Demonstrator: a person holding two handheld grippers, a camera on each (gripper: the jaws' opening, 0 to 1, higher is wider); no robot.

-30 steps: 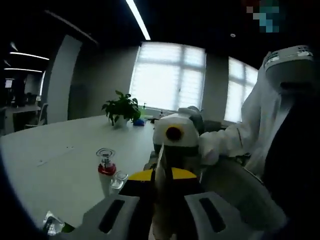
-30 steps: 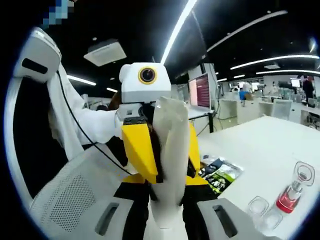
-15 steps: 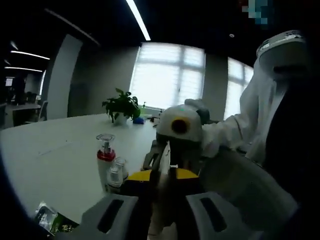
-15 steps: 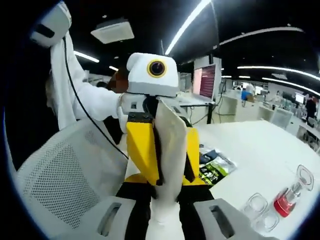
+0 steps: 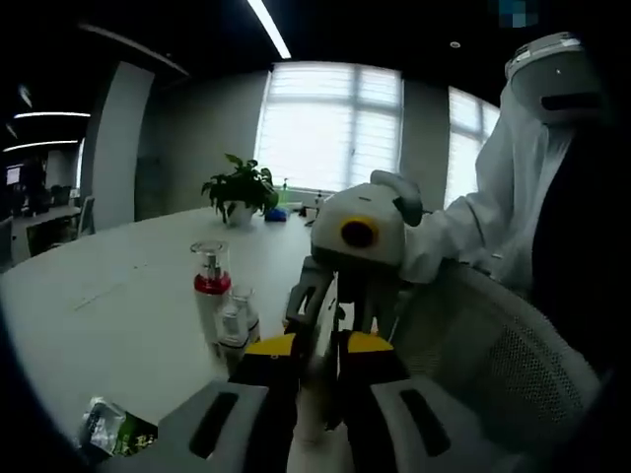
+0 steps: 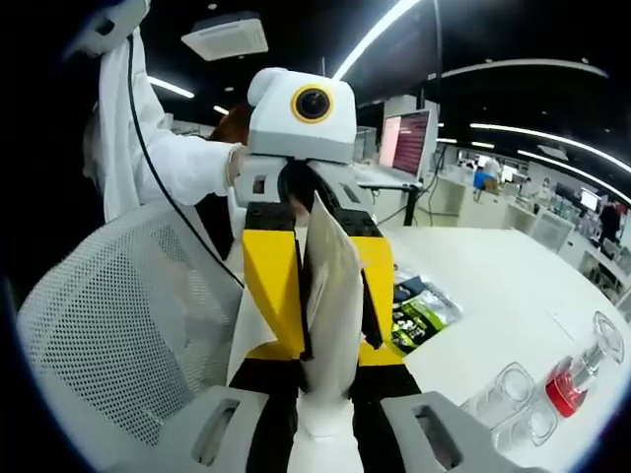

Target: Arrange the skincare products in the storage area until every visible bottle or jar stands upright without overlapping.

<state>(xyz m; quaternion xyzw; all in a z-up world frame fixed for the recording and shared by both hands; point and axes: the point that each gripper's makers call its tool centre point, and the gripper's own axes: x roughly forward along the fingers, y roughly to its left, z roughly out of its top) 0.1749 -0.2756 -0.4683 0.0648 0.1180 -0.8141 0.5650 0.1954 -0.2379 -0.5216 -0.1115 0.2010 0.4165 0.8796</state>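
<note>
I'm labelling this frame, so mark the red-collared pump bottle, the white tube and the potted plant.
red-collared pump bottle (image 5: pixel 210 286): left gripper view, on its red collar.
white tube (image 6: pixel 330 296): right gripper view, on its flat upper body, between both grippers.
potted plant (image 5: pixel 240 189): left gripper view, on its leaves.

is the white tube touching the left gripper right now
Touching. In the right gripper view the white tube stands pinched between the left gripper's yellow jaws, pressed against both, with its lower end also held by the right gripper.
</note>
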